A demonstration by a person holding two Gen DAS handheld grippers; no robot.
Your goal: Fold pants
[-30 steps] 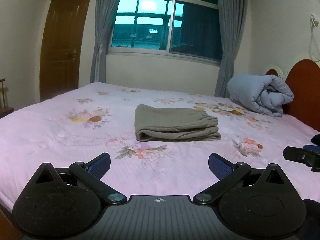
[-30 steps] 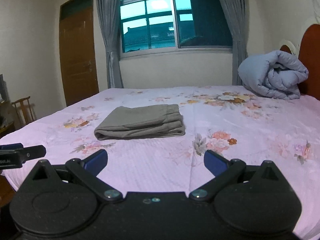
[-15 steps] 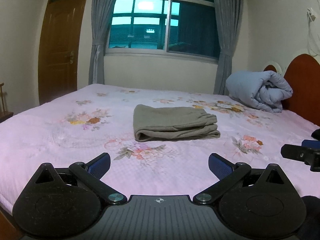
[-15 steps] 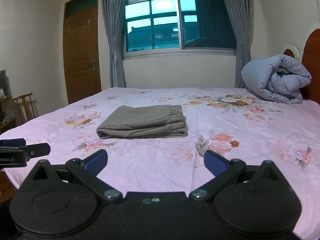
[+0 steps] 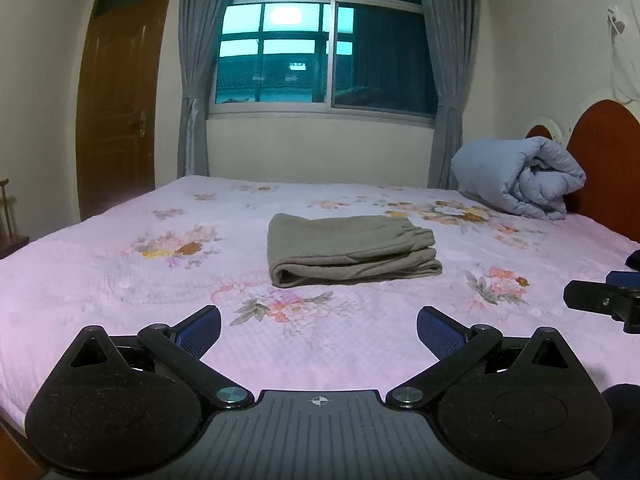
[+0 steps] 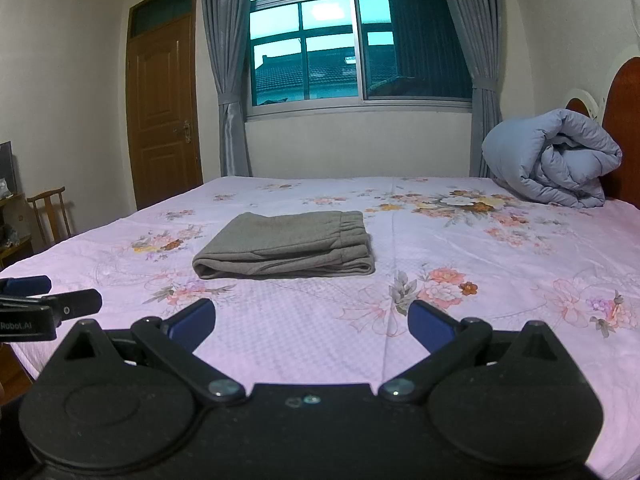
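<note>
Both claws are spread wide and pinch nothing: the left claw (image 5: 318, 326) and the right claw (image 6: 311, 320) hang over the near edge of the pink flowered bed (image 5: 120, 280). The grey-green cloth pants (image 5: 352, 250) lie folded in a thick flat stack at 12 o'clock, well apart from both. I judge the folding finished, so the claws are held clear.

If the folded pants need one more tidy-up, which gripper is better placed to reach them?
Left, slightly. The pants lie nearly straight ahead of the left gripper, but off to the left of the right gripper. Both are open, empty and back from the pants, so the edge is small.
</note>
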